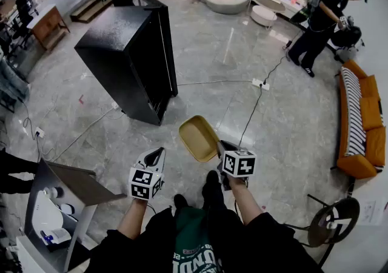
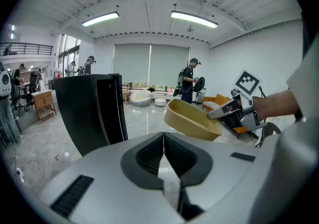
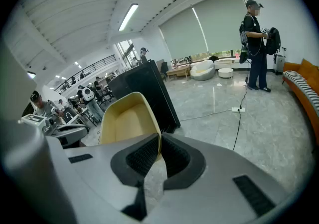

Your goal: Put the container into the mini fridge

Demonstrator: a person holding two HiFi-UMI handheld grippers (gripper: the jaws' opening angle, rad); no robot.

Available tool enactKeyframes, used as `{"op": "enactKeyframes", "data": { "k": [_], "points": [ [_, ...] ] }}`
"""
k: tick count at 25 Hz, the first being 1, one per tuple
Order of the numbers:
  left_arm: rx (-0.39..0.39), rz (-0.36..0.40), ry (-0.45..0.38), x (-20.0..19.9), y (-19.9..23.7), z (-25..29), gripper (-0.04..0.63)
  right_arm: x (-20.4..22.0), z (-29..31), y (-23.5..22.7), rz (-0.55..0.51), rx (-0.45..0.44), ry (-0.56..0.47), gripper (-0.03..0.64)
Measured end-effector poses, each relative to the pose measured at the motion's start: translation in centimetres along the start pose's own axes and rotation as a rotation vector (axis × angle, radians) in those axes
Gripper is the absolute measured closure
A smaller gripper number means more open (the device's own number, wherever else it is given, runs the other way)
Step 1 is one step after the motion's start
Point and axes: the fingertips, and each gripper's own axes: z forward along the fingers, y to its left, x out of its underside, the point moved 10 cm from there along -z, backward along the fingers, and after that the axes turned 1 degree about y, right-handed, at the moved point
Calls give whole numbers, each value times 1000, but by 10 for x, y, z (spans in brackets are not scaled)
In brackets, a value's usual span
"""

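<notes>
With right gripper [image 1: 220, 146], pinches container [image 1: 197, 138] by its near rim, jaws closed on the thin yellow wall. Holds it in the air over the grey floor [image 1: 242, 53], open side up and nothing inside. Has it out in front of the body, well apart from the black fridge [image 1: 130, 53], which stands farther off to the left. Carries nothing in left gripper [image 1: 159, 154]: jaws pressed together, tips meeting. Holds that one low and left of the container, near it but not touching. Faces a cable with a power strip [image 1: 260, 84] across the floor, an orange sofa [image 1: 364, 120] at the right, and a person [image 1: 324, 17] standing far off.
</notes>
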Motion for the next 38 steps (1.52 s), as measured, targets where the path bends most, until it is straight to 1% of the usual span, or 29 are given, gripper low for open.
{"op": "enactKeyframes", "data": {
  "k": [5,11,21,26,31,34,38],
  "points": [
    [7,15,6,11,3,-23,581,15,-10,19,-20,18,-18,571],
    [13,14,4,16,10,-32,581,16,-15,32,-53,31,-31,571],
    [22,24,-13,11,20,-37,581,8,-10,40,-52,36,-20,571],
    [21,19,3,19,36,-40,581,13,6,53,-37,21,-1,571],
    [13,4,22,16,56,-20,581,-2,36,51,-36,4,22,571],
    [8,-6,30,9,68,-4,581,-19,56,46,-43,2,35,571],
    [3,0,37,-4,89,23,581,-47,89,45,-58,-8,42,571]
  ]
}}
